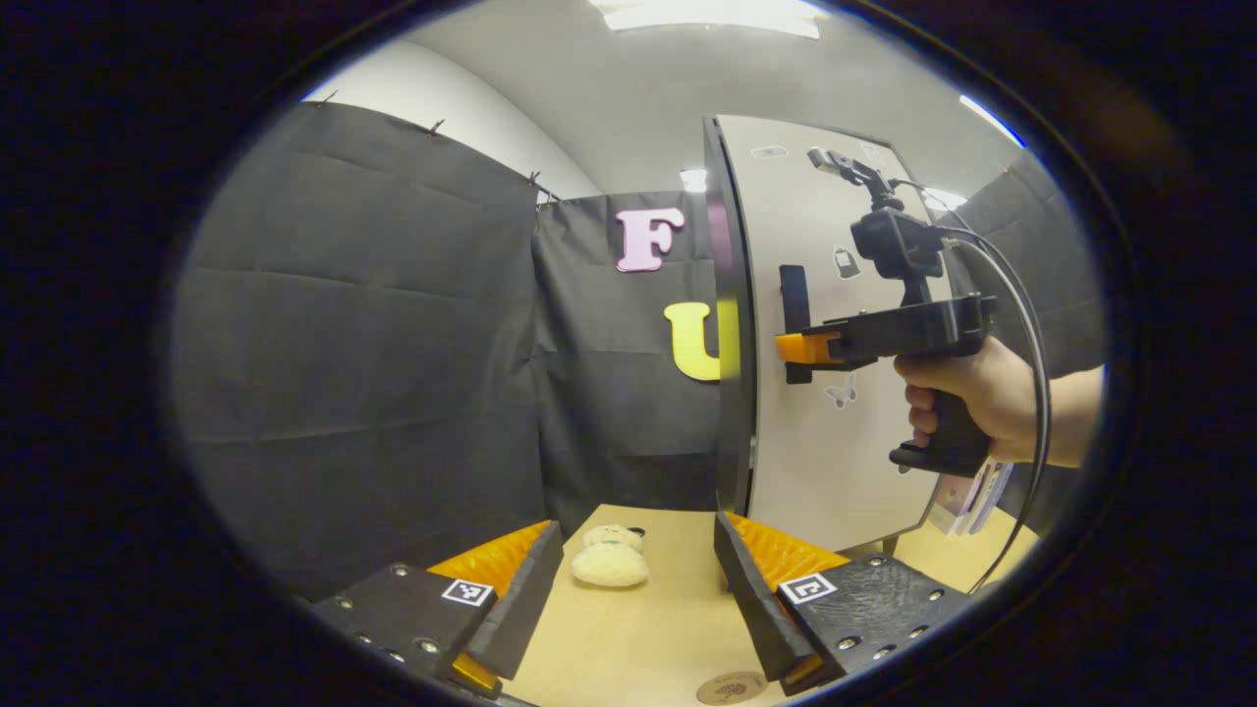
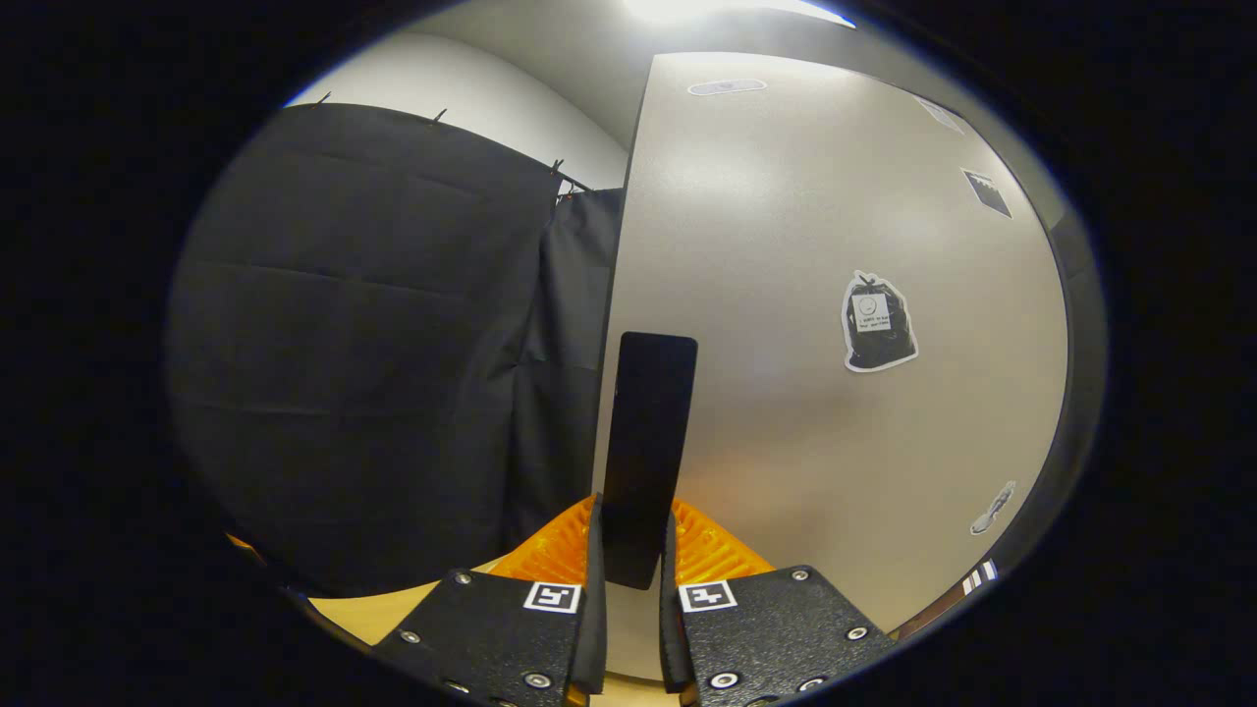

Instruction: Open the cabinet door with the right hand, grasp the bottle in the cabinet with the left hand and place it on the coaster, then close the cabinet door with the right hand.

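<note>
In the right gripper view the right gripper (image 2: 633, 579) sits at the bottom centre of the frame, its two fingers pinching the black upright handle (image 2: 646, 452) of the cabinet door (image 2: 835, 295), one finger on each side of the bar. The pale grey door takes up the right half of that frame and carries a few small stickers. In the left gripper view the left gripper (image 1: 638, 579) sits at the bottom of the frame with its fingers spread wide and nothing between them, above the light wooden bench (image 1: 648, 628). A small cream plush toy (image 1: 611, 558) lies on the bench just beyond the fingers, in the lower centre. The round coaster (image 1: 732, 687) lies on the bench at the very bottom edge, right of centre. At the right of this frame a hand (image 1: 967, 393) holds the right gripper against the door handle. The door's dark left edge runs down the middle.
</note>
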Tool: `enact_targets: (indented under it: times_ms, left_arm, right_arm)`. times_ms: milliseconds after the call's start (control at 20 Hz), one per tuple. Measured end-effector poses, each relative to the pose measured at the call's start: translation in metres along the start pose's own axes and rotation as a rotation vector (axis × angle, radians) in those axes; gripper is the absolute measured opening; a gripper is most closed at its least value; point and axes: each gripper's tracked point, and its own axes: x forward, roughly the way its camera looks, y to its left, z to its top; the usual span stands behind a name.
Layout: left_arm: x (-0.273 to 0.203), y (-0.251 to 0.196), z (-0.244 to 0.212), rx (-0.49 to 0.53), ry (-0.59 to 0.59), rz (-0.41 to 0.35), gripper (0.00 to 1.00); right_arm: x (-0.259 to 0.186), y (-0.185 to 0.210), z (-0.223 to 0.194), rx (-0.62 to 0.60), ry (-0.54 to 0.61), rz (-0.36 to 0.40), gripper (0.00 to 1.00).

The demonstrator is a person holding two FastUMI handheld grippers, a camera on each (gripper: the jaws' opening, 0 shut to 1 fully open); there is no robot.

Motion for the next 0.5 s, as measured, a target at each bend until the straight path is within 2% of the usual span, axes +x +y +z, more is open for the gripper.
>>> enact_targets:
  times_ms: [200,350,500]
  left_arm:
    - [0.004,-0.007,-0.004,-0.02,0.012,-0.046,0.89]
    - [0.002,-0.007,-0.006,-0.038,0.029,-0.03,0.89]
    - [-0.001,-0.002,-0.002,-0.036,0.034,0.022,0.89]
  right_arm:
    - [-0.006,0.0,0.0,-0.002,0.008,0.046,0.23]
    - [-0.011,-0.004,-0.004,0.007,0.018,0.089,0.22]
    - [-0.016,-0.004,-0.005,0.009,0.022,0.138,0.22]
